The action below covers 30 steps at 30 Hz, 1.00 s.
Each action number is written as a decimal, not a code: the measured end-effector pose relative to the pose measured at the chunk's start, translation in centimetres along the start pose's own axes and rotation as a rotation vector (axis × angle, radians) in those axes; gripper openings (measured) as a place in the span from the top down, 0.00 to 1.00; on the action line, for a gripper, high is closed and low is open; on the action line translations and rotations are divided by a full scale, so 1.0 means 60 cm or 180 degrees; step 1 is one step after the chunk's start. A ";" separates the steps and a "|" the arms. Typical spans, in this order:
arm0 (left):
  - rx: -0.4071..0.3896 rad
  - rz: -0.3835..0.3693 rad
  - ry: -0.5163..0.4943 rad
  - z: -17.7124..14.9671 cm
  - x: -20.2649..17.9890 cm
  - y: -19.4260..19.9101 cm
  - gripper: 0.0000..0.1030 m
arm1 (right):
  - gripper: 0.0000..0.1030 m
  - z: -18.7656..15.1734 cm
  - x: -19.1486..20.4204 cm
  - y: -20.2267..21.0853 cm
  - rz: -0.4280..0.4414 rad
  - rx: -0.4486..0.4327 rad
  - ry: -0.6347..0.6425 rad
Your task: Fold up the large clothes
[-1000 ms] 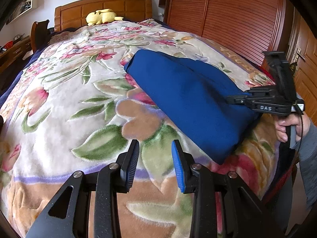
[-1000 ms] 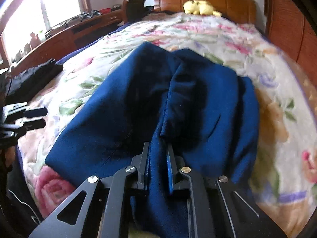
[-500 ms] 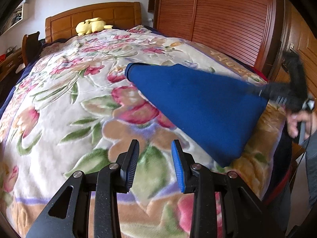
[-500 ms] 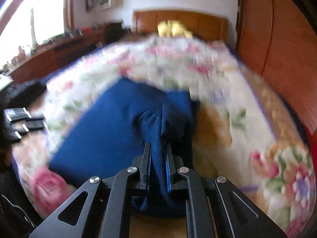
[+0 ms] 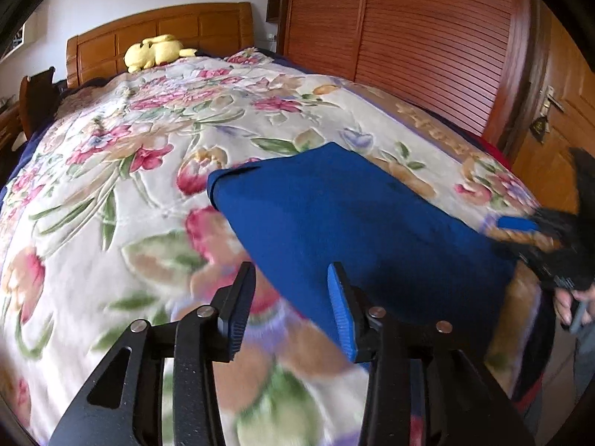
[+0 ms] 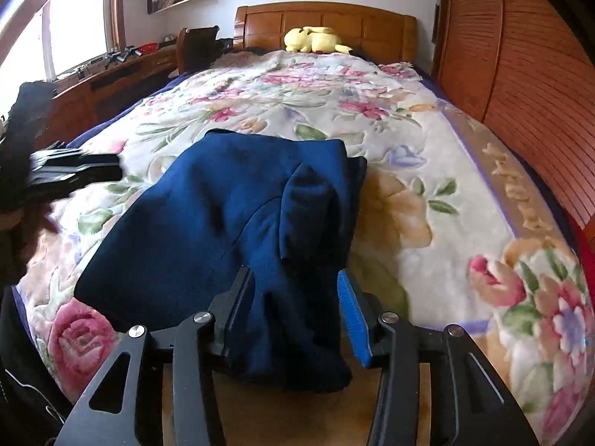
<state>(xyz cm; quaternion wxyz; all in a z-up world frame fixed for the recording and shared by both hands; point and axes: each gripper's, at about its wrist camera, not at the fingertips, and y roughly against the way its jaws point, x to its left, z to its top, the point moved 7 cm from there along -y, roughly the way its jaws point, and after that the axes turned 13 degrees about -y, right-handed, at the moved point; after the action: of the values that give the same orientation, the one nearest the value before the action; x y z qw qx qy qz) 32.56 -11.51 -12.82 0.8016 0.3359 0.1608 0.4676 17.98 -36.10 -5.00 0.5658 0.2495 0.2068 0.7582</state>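
A dark blue garment (image 5: 353,223) lies partly folded near the foot of a bed with a floral blanket (image 5: 130,171). It also shows in the right wrist view (image 6: 230,215), its near edge bunched and hanging over the bed's foot. My right gripper (image 6: 293,308) is open, and the bunched near edge lies loose between its jaws. My left gripper (image 5: 290,308) is open and empty, hovering over the blanket at the garment's left edge. The right gripper shows in the left wrist view (image 5: 535,234), blurred. The left gripper shows in the right wrist view (image 6: 78,171).
A yellow plush toy (image 6: 316,39) lies by the wooden headboard (image 6: 327,22). A slatted wooden wardrobe (image 5: 427,37) runs along the bed's right side. A desk with clutter (image 6: 111,70) and a chair (image 6: 197,48) stand left of the bed under a window.
My right gripper pulled the garment's edge toward the bed's foot, then opened and let it go. My left gripper stayed open and shifted right, toward the garment.
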 end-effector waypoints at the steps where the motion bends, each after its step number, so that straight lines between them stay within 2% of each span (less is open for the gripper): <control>1: 0.0039 0.0003 0.0021 0.005 0.008 -0.015 0.59 | 0.53 -0.005 -0.004 0.003 0.0003 0.0000 -0.0036; 5: 0.0190 0.0135 0.0017 0.027 0.045 -0.079 0.58 | 0.53 -0.039 -0.021 0.007 -0.0032 0.0056 -0.0129; 12: 0.0453 0.0419 -0.0002 0.036 0.108 -0.165 0.58 | 0.53 -0.076 -0.039 0.047 0.0122 0.0043 -0.0396; 17: 0.0576 0.0375 0.0113 0.029 0.135 -0.209 0.54 | 0.53 -0.099 -0.039 0.065 0.0125 0.0061 -0.0416; 24: 0.0569 0.0336 0.0209 0.034 0.152 -0.231 0.35 | 0.53 -0.116 -0.034 0.045 0.0155 0.0108 -0.0607; 28: 0.0507 0.0307 0.0296 0.038 0.160 -0.224 0.34 | 0.53 -0.109 -0.036 0.039 0.0164 0.0062 -0.0695; 30: 0.0381 0.0256 0.0327 0.045 0.159 -0.209 0.34 | 0.52 -0.105 -0.037 0.040 0.0168 0.0047 -0.0702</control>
<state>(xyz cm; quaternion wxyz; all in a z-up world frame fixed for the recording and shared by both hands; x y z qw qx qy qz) 47.05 -8.59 -19.00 0.7514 0.3650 0.2157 0.5056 12.82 -39.09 -8.88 0.5632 0.3410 0.1422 0.7392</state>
